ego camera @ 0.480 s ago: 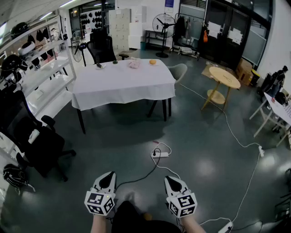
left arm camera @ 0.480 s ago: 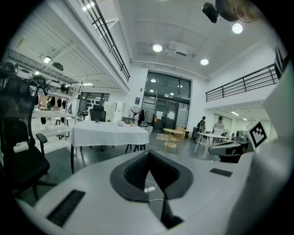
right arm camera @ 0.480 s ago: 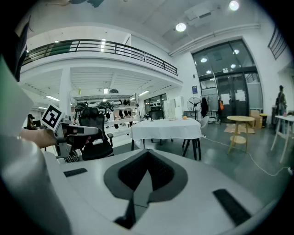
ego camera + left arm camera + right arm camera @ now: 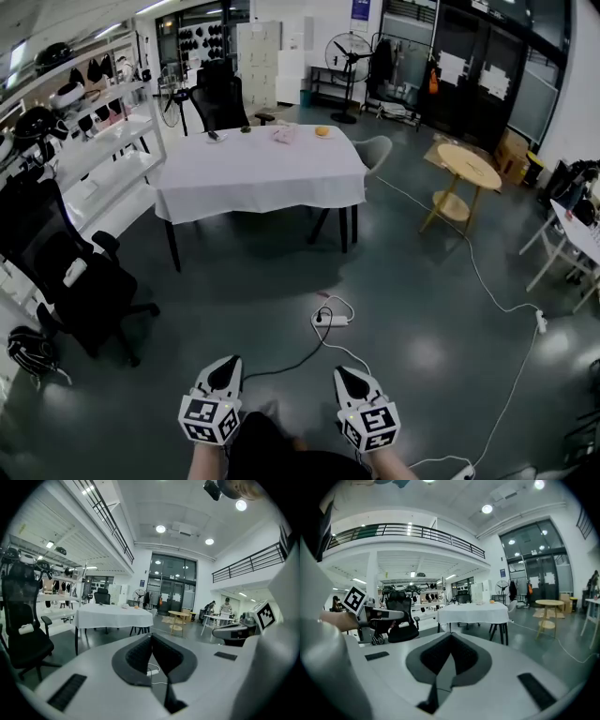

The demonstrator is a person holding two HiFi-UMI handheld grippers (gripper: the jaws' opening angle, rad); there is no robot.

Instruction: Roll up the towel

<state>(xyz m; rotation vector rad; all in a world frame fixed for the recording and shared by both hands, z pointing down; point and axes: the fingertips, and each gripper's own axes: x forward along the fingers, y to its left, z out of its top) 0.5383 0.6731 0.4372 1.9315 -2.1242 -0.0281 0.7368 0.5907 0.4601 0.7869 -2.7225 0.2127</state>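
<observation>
Left tongs [image 4: 225, 364] and right tongs [image 4: 345, 375] are hanging clenched and empty, low in front of me. The towel [image 4: 284, 134], as I am reading the pink bundle, is lying at the far side of the table [image 4: 253, 178], well apart from both. I am judging this an approach: skirting the power strip [image 4: 330, 319], squaring up, then opening the jaws.
</observation>
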